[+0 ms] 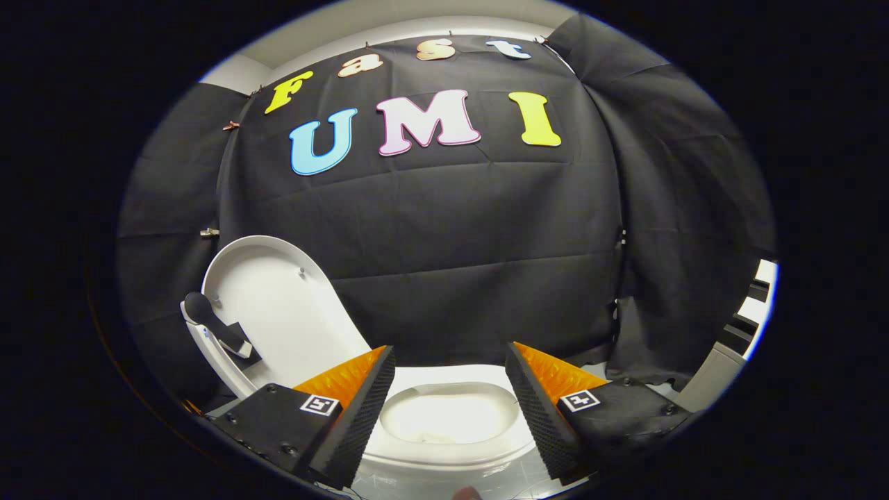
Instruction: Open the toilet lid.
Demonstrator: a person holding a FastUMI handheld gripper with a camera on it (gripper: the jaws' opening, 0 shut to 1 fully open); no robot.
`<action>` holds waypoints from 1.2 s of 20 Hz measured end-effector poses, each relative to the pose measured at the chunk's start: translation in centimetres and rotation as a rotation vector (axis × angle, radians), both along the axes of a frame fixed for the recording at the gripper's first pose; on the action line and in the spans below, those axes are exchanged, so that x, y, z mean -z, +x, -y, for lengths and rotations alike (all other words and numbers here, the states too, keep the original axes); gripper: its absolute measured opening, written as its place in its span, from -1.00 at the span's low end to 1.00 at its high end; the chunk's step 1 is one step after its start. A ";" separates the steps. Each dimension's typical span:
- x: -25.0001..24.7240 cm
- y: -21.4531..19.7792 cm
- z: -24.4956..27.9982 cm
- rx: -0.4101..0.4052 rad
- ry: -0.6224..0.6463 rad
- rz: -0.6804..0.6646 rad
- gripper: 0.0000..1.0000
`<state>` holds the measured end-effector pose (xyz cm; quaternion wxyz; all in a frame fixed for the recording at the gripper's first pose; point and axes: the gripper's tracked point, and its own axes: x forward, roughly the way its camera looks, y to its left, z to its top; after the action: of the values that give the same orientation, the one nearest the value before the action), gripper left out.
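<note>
While the black cloth wall [444,264] closes the booth behind and at both sides, a strip of pale ceiling [389,28] shows in the upper part of the frame. A tiled floor [444,482] lies at the bottom. Each finger carries a small square marker; no readable text. The toilet [451,444] is white, its bowl between the fingers [361,410] and just beyond them. The lid [278,312] stands raised in the lower left of the frame, tilted, underside showing. The gripper [450,361] is wide open, gripping nothing.
</note>
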<state>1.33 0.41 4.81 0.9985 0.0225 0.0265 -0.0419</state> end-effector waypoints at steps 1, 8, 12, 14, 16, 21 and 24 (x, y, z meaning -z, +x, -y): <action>0.2 -0.1 -0.1 0.002 0.004 -0.004 1.00; -1.1 -0.7 -0.6 0.002 -0.038 0.041 0.99; -0.9 -0.8 -0.2 0.008 -0.037 0.036 1.00; -0.7 -0.8 -0.2 0.007 -0.038 0.031 0.99; -0.3 -0.9 -0.2 0.005 -0.041 0.025 1.00; -0.6 -1.0 -0.3 0.005 -0.044 0.033 1.00; -0.5 -1.0 -0.8 -0.004 -0.045 0.027 1.00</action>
<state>0.28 1.17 5.26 0.9991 0.0006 0.0120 -0.0401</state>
